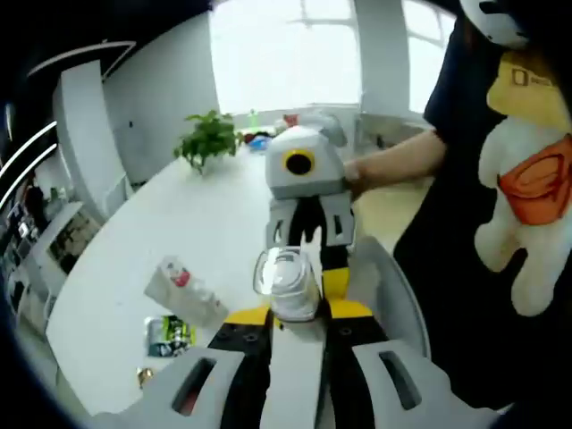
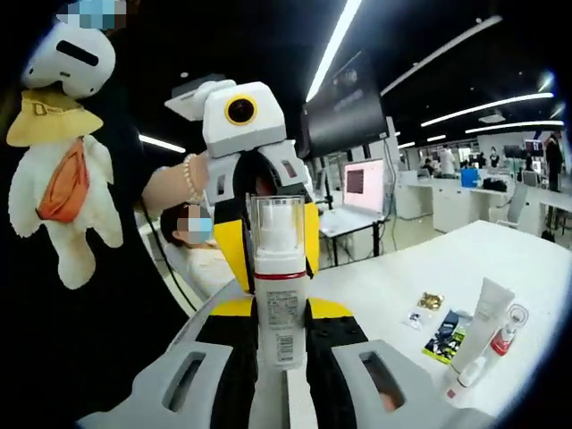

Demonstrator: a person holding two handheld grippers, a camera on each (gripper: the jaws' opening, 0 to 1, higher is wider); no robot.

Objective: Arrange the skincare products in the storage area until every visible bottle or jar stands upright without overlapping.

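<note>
In the left gripper view, the left gripper (image 1: 295, 313) has its black and yellow jaws closed around the capped end of a white pump bottle with a clear plastic cap (image 1: 288, 281), held in the air above the near edge of the white bench (image 1: 179, 228). The bottle lies along the jaws, its cap pointing back toward this camera. Facing it, the right gripper (image 1: 308, 234) has its grey jaws on the far end of the same bottle, so the bottle spans between the two sets of jaws.

In the right gripper view, the pump bottle (image 2: 278, 290) rises from between the right gripper's jaws (image 2: 279, 344), its printed label and barcode just above them, a red band below the clear cap. The left gripper (image 2: 268, 214) closes on the cap from above.

On the bench, near its edge, lie a white squeeze tube with a red mark (image 1: 183, 288), tipped on its side, a green and black sachet (image 1: 170, 333) beside it, and a small gold packet (image 2: 430, 301). A green potted plant (image 1: 207, 138) stands toward the far end of the bench. A person in dark clothing wears a white plush toy with an orange pouch (image 1: 527, 192).
</note>
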